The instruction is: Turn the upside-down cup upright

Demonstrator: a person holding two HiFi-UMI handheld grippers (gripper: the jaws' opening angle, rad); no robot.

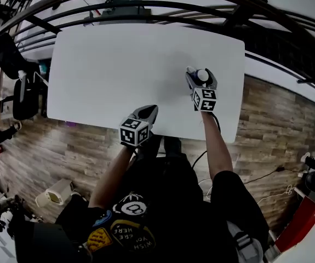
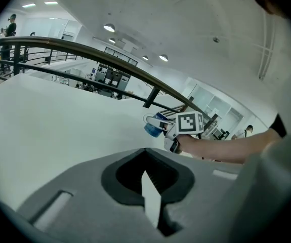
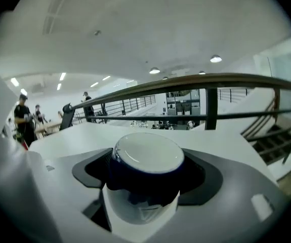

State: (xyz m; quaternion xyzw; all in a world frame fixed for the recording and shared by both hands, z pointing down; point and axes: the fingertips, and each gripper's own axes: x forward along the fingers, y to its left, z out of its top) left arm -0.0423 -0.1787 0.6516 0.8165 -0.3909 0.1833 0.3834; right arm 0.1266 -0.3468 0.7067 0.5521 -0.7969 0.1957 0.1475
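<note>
Head view, nearest first, the inspector asks: left gripper [image 1: 148,113]?

Clerk: At the table's [image 1: 119,59] near edge, pointing forward and somewhat down. Jaws clenched together with nothing between them, and its own view confirms this. It takes no part in the work at present.

Inspector: Next out, the right gripper [image 1: 201,80]?

Clerk: Over the table, right of centre. The forearm [image 1: 215,141] stretches straight ahead from the near edge, and the gripper is tipped a little below level. Jaws stand wide and are grasping the cup [image 1: 202,75] by its dark blue wall, one pad on each side. Right gripper view shows the cup filling the gap.

Inspector: Orientation of the cup?

Clerk: A white round face shows on top, with the blue body beneath it. I judge that face to be the mouth, so the cup is upright or close to it, leaning slightly. I cannot rule out that it is the base; the frames are not sharp enough.

Inspector: Standing on the table?

Clerk: Cannot tell. Left gripper view shows it low over the surface, but contact is not visible.

Inspector: Task status?

Clerk: The turn appears done or nearly so. Outstanding, in my judgement: level the cup, seat it on the table, release, withdraw.

Inspector: Beyond?

Clerk: The rest of the tabletop, then a dark railing [image 3: 236,78].
</note>
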